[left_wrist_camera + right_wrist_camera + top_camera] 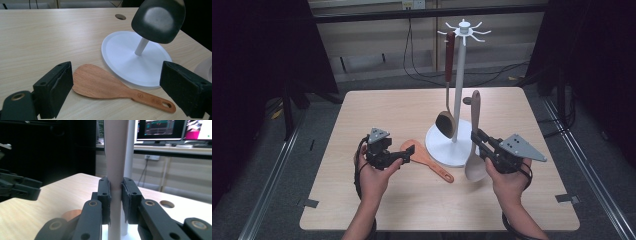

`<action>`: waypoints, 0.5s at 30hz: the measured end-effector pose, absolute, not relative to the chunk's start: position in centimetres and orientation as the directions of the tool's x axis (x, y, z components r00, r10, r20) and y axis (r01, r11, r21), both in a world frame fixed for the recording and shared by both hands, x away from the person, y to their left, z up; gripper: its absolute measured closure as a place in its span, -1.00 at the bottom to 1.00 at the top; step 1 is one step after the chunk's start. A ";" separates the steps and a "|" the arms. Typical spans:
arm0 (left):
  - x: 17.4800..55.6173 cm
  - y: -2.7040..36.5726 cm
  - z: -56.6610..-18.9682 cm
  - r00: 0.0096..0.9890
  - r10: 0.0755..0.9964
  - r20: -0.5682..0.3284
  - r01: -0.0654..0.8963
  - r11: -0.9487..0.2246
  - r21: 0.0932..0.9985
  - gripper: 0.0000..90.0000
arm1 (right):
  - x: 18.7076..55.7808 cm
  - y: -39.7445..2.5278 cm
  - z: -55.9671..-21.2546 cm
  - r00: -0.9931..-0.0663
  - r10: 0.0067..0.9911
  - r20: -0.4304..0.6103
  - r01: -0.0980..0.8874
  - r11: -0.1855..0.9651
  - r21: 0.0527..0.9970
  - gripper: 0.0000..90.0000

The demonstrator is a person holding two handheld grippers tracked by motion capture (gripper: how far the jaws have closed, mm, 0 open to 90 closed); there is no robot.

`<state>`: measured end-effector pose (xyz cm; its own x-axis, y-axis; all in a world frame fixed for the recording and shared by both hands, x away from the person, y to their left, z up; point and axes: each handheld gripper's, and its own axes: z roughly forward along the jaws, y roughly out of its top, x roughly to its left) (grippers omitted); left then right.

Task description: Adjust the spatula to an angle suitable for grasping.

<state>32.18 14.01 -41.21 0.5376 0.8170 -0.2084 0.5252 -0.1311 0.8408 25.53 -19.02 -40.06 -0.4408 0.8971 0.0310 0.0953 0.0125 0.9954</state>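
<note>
While our right gripper [477, 138] clamps its jaws on the handle of the pale spoon [474, 145], we hold that spoon upright just beside the white stand [448, 145], bowl down at the base's edge. Our left gripper [115, 92] stands wide open, empty, low over the table [377, 110], with the wooden rice paddle [105, 85] lying flat between its jaws, its handle pointing away from the stand's base.
</note>
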 end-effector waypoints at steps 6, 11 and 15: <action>32.2 14.0 -41.2 0.534 0.818 -0.213 0.527 -0.126 0.840 -0.75 | 25.6 -18.6 -39.1 -0.427 0.904 -0.015 0.070 0.049 0.996 0.75; 32.2 14.1 -41.2 0.535 0.818 -0.210 0.526 -0.128 0.841 -0.75 | 25.8 -18.7 -38.6 -0.425 0.905 -0.023 0.068 0.057 0.996 0.75; 32.2 14.0 -41.3 0.539 0.817 -0.207 0.528 -0.136 0.838 -0.75 | 26.0 -18.8 -38.3 -0.425 0.905 -0.017 0.070 0.051 0.996 0.75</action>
<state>32.20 14.05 -41.26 0.5386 0.8168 -0.2066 0.5282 -0.1362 0.8381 25.99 -18.77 -38.34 -0.4254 0.9049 -0.0167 0.0700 0.0513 0.9962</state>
